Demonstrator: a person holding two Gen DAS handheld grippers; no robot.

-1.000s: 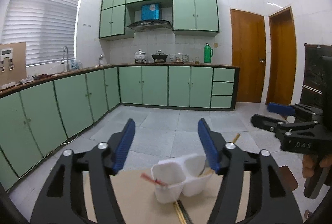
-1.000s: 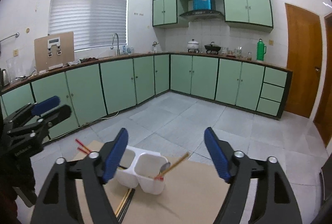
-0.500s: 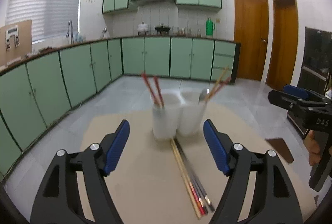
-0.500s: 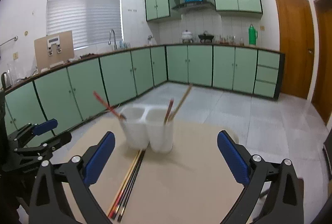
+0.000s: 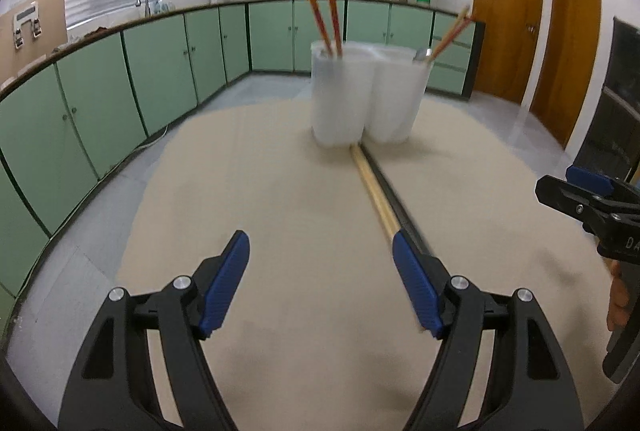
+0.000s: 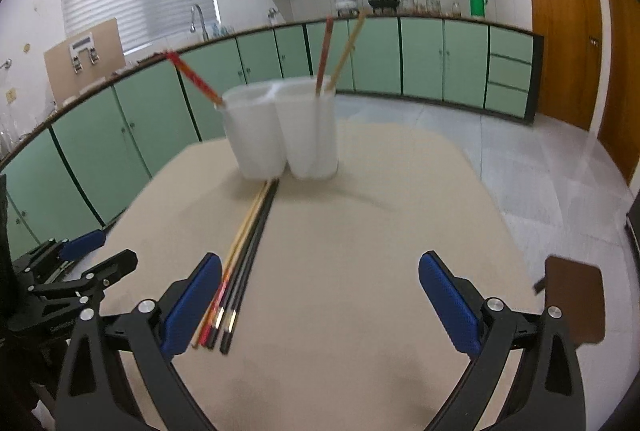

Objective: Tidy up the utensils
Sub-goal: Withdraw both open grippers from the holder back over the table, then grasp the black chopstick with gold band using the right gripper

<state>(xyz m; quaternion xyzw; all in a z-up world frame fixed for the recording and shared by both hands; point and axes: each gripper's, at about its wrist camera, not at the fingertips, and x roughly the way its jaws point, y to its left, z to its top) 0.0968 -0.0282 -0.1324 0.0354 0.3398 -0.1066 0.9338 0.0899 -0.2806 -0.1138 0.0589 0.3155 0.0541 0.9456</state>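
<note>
Beige and bare for the most part, the bench (image 5: 248, 191) carries a white two-compartment utensil holder (image 6: 280, 131) near its far side. In the right wrist view, the holder's left compartment has red chopsticks (image 6: 194, 79) leaning out to the left, and its right compartment has a red stick and a pale wooden one standing tilted. In the left wrist view a spoon (image 5: 421, 54) shows at the rim of the right compartment.

A bundle of loose chopsticks (image 6: 244, 251), pale wood, red and black, lies flat on the bench, running from the foot of the holder toward the cameras.

The left gripper (image 5: 320, 285) hangs released over the bench with nothing between its blue pads; the bundle passes under its right finger. The right gripper (image 6: 320, 301) is spread wide and empty, the chopstick ends just beside its left pad (image 6: 192, 305).
</note>
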